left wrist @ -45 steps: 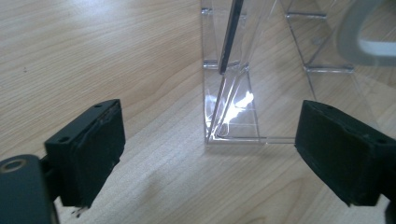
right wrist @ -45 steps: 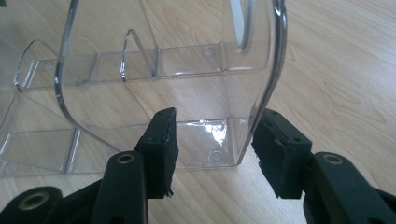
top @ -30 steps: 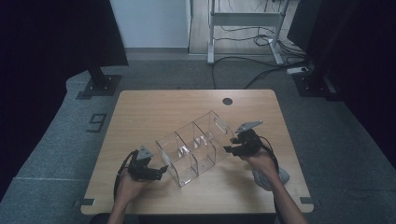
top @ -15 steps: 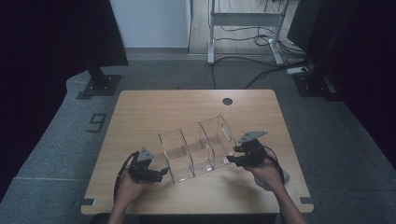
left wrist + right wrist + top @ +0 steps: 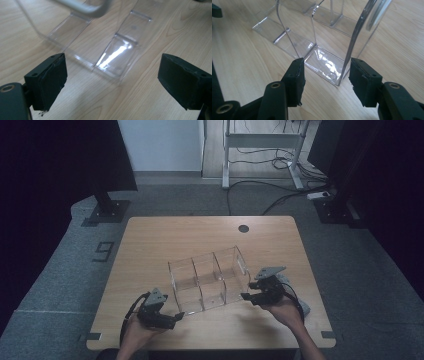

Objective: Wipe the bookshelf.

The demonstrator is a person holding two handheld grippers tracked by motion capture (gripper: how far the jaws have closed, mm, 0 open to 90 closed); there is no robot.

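Wooden desk (image 5: 165,240); clear organizer (image 5: 210,279) central, ungrasped; left hand-held gripper (image 5: 176,316) wide open beside it; right hand-held gripper (image 5: 246,296) half-open at its corner.

**Dim room, bright glare on plastic**

The high view is looking dark and grainy, its edges sinking into black. Glare is flashing off the clear organizer (image 5: 113,55) (close views are staying brighter), and nearby jaws are blurring softly.

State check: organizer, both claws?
organizer: clear, empty, upright on table, set at an angle
left claw: open, short of the organizer's corner, holding nothing
right claw: open, organizer's corner between the jaws, no grip visible
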